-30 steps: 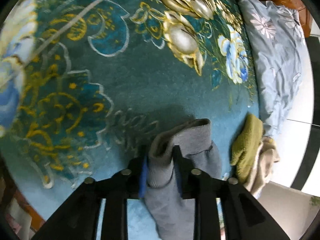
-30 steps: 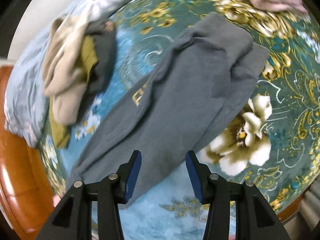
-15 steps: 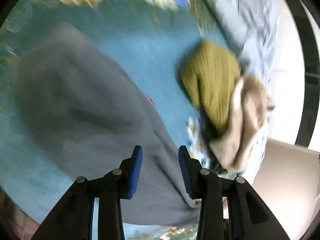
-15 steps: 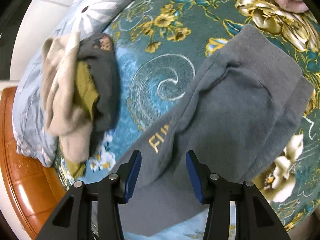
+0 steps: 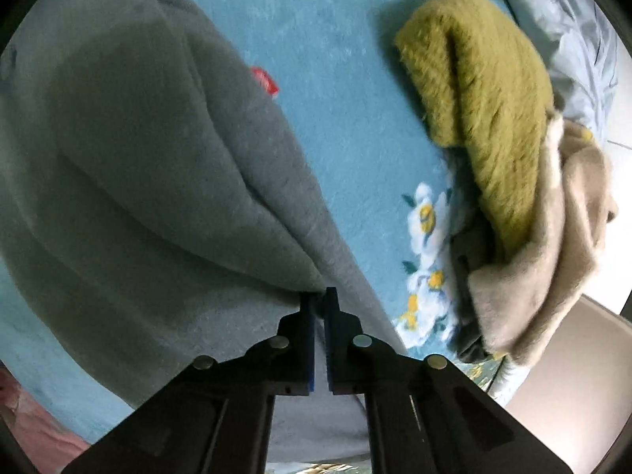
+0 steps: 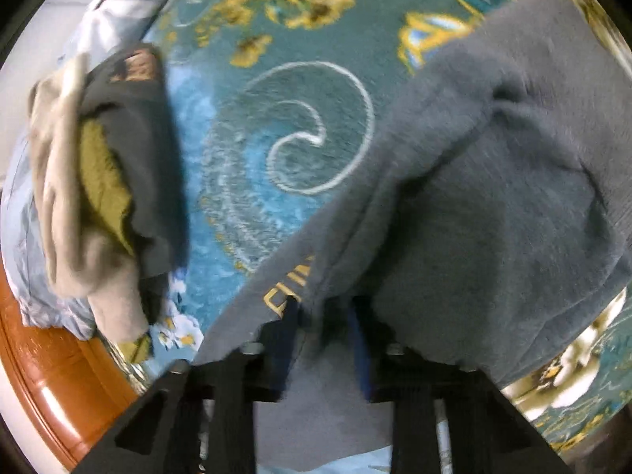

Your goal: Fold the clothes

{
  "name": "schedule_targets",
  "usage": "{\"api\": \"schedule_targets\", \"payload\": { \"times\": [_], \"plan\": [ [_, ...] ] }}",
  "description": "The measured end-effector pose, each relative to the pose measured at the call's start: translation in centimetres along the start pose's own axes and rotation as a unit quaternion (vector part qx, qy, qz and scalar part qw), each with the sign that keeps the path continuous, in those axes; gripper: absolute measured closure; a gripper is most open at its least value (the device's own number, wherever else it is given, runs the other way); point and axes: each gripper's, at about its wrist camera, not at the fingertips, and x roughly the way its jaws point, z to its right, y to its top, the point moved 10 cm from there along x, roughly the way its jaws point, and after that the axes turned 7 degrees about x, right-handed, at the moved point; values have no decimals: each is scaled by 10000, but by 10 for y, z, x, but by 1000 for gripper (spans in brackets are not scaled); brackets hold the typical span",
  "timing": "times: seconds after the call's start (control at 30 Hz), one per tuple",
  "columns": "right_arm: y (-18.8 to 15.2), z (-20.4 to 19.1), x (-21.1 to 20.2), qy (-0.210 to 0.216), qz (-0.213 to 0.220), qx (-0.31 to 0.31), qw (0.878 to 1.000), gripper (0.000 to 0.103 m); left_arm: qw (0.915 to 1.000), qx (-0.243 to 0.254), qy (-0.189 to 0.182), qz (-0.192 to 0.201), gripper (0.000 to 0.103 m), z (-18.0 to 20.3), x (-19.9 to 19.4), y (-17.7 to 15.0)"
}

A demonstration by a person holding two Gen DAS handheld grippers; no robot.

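**Both grippers at the grey garment's near edge**

The grey sweatshirt (image 5: 130, 181) lies spread and creased on a teal floral blanket (image 5: 339, 91), with a small red tag (image 5: 265, 81) at one fold and gold lettering (image 6: 290, 284) near its lower edge. The left gripper (image 5: 319, 300) reaches forward low over the cloth, its fingers pressed almost together and pinching a ridge of the sweatshirt's fabric at their tips. The right gripper (image 6: 322, 312) also points along the sweatshirt, just beside the gold lettering; its fingers stand partly spread with a bunched fold of the grey cloth between them, though blur hides whether the pads actually grip it.

Beside the sweatshirt, apart from it across bare blanket, sits a heap of clothes: an olive fuzzy knit (image 5: 486, 94), a beige garment (image 5: 553, 260) and a dark grey one (image 6: 134, 150). Beyond that heap lies a pale blue floral quilt (image 5: 572, 27), and a polished wooden bed frame (image 6: 51, 371) edges the blanket.
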Motion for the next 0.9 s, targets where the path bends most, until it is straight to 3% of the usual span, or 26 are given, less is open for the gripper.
{"api": "schedule_targets", "payload": {
  "times": [0.2, 0.33, 0.47, 0.63, 0.77, 0.9],
  "plan": [
    [13, -16, -11, 343, 109, -25, 9994, 99, 9982, 415, -219, 377, 103, 33, -27, 30],
    [21, -26, -4, 300, 171, -18, 9994, 99, 9975, 576, -207, 347, 103, 47, -27, 39],
    [21, -24, 7, 286, 121, 124, 9994, 98, 9967, 733, -320, 167, 103, 51, -25, 24],
    [13, -31, -24, 995, 107, -124, 9949, 92, 9983, 492, -324, -37, 102, 29, -24, -3],
    [25, 3, -90, 1173, 918, -414, 9880, 82, 9991, 218, -336, -132, 100, 14, -26, -28],
    [51, 85, -119, 1036, 1344, 348, 9849, 79, 9991, -55, -348, -226, 93, -1, -27, -53]
  ]
}}
